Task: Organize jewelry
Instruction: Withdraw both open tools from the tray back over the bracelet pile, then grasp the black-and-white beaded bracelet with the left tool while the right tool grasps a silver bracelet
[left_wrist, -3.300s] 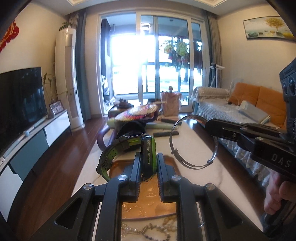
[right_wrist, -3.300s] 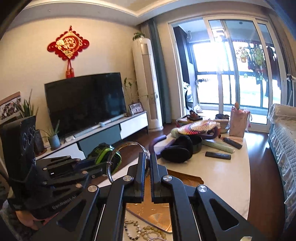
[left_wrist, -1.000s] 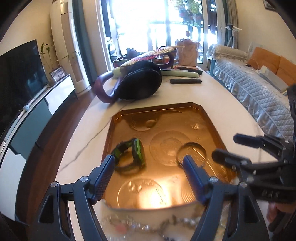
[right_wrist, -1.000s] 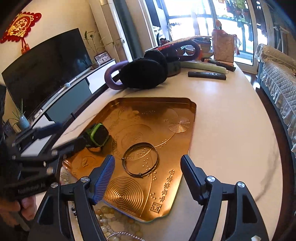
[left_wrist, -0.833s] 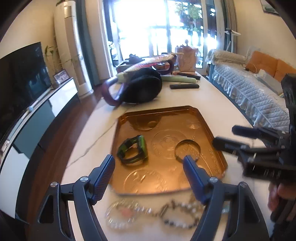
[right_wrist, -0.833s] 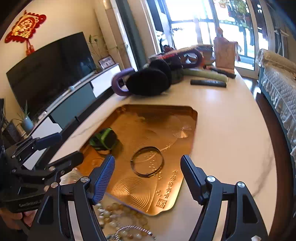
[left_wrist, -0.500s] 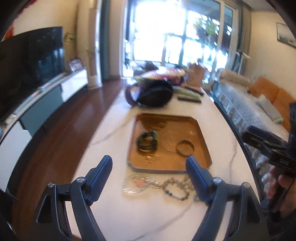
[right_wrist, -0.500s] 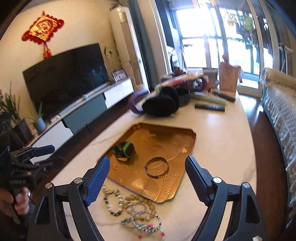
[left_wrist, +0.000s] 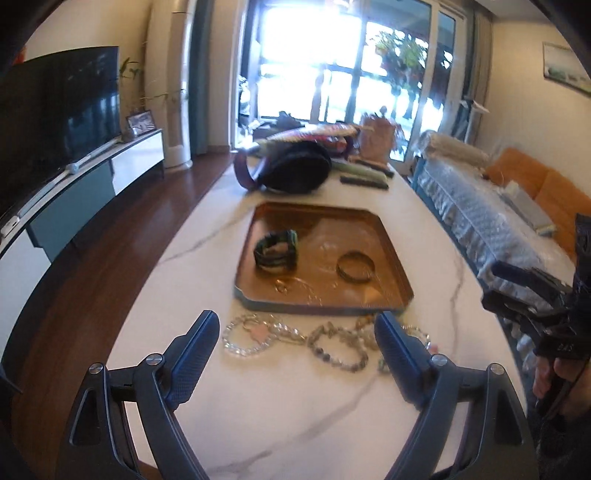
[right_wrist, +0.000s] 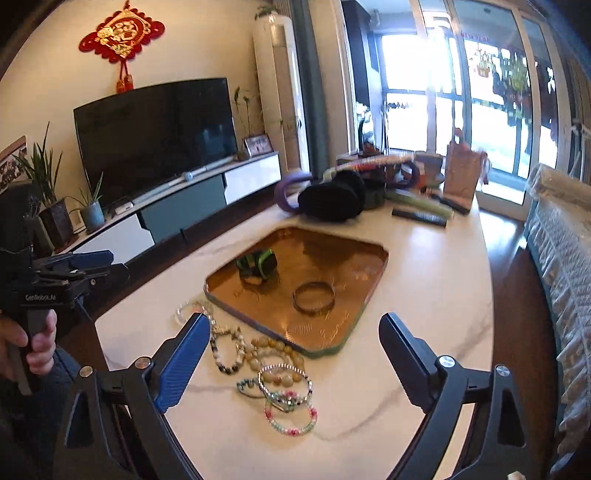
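Still, both grippers' fingers (left_wrist: 400, 354) (right_wrist: 184, 358) were spread wide, holding nothing; tangled bracelets (right_wrist: 269, 373) near the tray (right_wrist: 365, 302) might snag together.

The left fingers (left_wrist: 397, 341) hide part of the blurred beaded bracelets (left_wrist: 338, 345).

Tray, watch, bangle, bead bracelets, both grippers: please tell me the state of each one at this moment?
Tray: flat on the table, holds two pieces.
Watch: in the tray, strap closed in a loop.
Bangle: lying flat in the tray, apart from the watch.
Bead bracelets: on the table beside the tray, not in it.
Left gripper: open, holds nothing.
Right gripper: open, holds nothing.
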